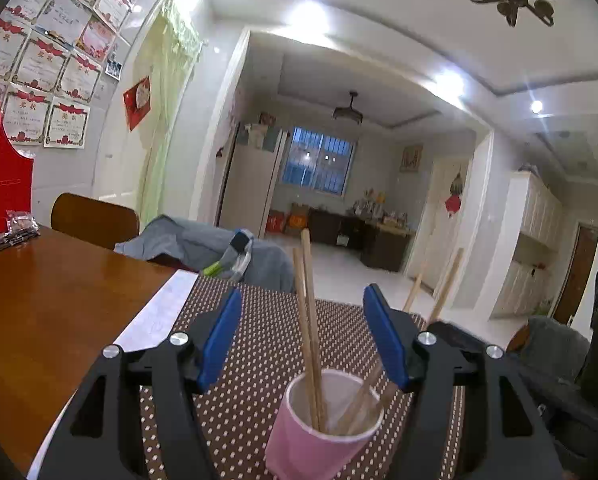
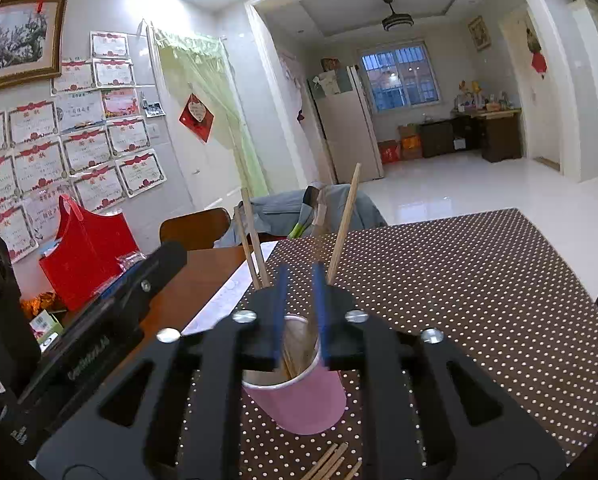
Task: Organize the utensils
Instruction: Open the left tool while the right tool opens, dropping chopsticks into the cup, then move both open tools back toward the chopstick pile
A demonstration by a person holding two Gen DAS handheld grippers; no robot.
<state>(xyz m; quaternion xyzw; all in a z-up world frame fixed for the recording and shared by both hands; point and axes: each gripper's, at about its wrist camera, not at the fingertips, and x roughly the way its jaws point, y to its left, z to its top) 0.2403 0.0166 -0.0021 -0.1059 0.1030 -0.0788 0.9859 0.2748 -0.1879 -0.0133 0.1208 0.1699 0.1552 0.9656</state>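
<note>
Hovering left gripper (image 1: 303, 334) open above pink cup (image 1: 319, 428); right gripper (image 2: 299, 308) narrowed.

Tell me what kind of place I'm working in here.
Most likely a family home's dining area: a wooden table with a dotted cloth, award certificates on the wall, and a fridge in the room beyond.

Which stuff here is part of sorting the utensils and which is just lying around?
Part of the job: pink cup, chopsticks in cup, loose chopsticks on the dotted mat.

Lying around: red bag, grey clothing, snack packets.
</note>
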